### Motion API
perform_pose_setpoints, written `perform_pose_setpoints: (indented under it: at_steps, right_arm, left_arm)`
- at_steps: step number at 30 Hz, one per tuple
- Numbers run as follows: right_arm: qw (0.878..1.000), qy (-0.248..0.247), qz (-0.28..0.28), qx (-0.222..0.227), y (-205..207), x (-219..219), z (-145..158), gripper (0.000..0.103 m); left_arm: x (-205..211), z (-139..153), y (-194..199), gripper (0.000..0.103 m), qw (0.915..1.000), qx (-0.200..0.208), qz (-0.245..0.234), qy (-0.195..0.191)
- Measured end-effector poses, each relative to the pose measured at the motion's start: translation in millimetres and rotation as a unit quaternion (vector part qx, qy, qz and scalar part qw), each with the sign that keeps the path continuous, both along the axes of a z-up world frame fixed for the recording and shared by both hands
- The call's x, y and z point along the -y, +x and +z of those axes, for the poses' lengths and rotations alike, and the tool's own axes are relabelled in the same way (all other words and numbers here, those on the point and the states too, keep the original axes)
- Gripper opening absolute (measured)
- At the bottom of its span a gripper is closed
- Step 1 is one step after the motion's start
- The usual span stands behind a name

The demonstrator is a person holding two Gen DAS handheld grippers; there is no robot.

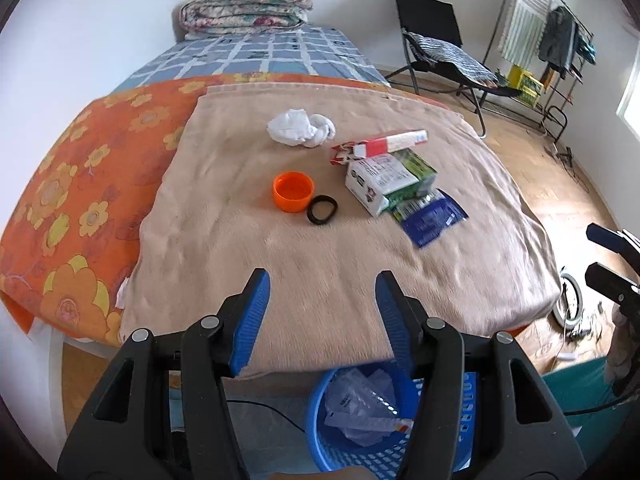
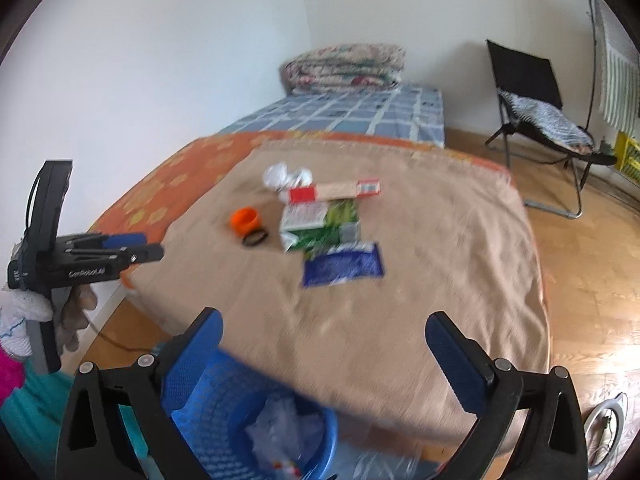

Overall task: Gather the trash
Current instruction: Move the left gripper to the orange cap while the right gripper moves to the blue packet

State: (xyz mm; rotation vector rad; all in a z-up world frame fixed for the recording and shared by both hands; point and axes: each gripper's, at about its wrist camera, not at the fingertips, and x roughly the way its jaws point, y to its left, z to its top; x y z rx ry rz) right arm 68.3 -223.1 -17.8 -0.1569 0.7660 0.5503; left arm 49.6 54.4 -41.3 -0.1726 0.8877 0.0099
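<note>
On the tan blanket lie a crumpled white tissue, an orange cap, a black ring, a red and white box, a green and white carton and a blue wrapper. A blue basket with plastic and paper in it stands on the floor below the bed's near edge. My left gripper is open and empty above the blanket's near edge. My right gripper is open and empty, above the basket and the blanket's edge.
An orange flowered sheet and a blue checked sheet cover the bed; a folded quilt lies at its head. A black folding chair and a clothes rack stand at the right on wooden floor.
</note>
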Motion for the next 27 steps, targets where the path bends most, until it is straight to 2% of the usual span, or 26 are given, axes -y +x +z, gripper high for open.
perform_pose_setpoints:
  at_steps: [4, 10, 19, 23, 27]
  right_arm:
    - [0.999, 0.021, -0.025, -0.026, 23.9, 1.0, -7.7, 0.102]
    - [0.995, 0.038, -0.061, -0.065, 61.2, 0.0, -30.0, 0.098]
    - [0.990, 0.052, -0.078, -0.109, 104.3, -9.1, -54.1, 0.093]
    - [0.982, 0.065, -0.096, -0.148, 121.2, -9.3, -72.0, 0.091]
    - [0.971, 0.078, -0.115, -0.197, 135.1, -10.3, -95.5, 0.084]
  left_arm:
    - [-10.1, -6.9, 19.3, 0.056, 0.9996, -0.012, 0.014, -0.024]
    - [-18.0, -16.9, 58.1, 0.056, 0.9987, -0.023, 0.023, -0.039]
    - [-26.6, -41.9, 109.9, 0.056, 0.9945, -0.051, 0.053, -0.075]
    - [-36.9, -50.6, 125.5, 0.056, 0.9919, -0.056, 0.073, -0.088]
    - [-49.1, -62.8, 136.7, 0.056, 0.9870, -0.070, 0.092, -0.112]
